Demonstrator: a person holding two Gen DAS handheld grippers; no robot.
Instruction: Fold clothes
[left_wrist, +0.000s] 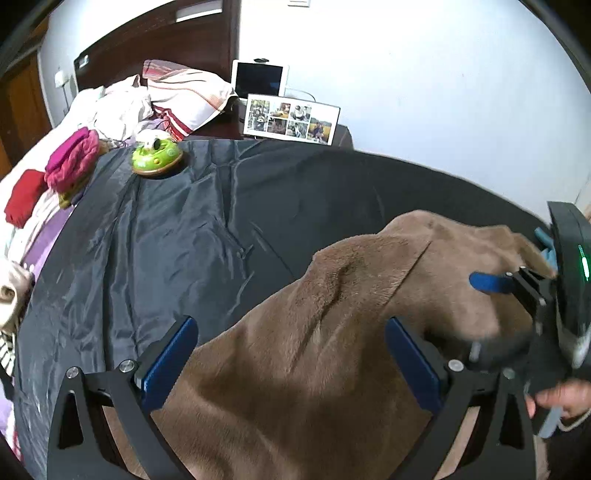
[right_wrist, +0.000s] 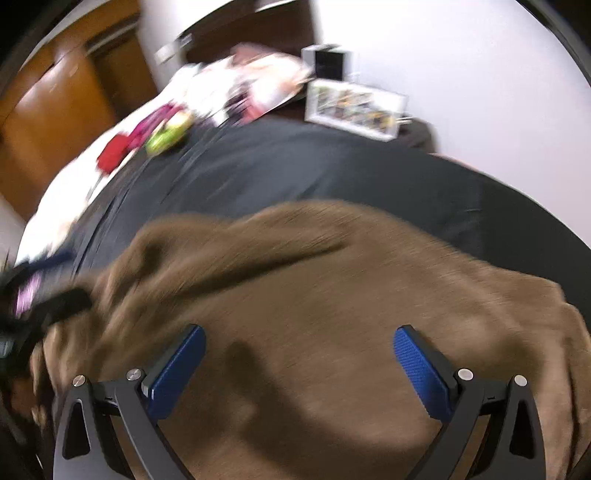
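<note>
The brown fleece garment is lying bunched on the dark sheet, and both the left gripper and the right gripper are hovering over it with fingers spread and holding nothing, probably for choosing an edge

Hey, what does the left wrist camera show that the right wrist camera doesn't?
Only the left wrist view shows the right hand-held gripper from outside, over the brown garment, with a hand below it, and a beige item at the bed's edge. Only the right wrist view shows the orange-brown wardrobe. Both share the garment, dark sheet, green toy, photo frame, and open jaws.
</note>
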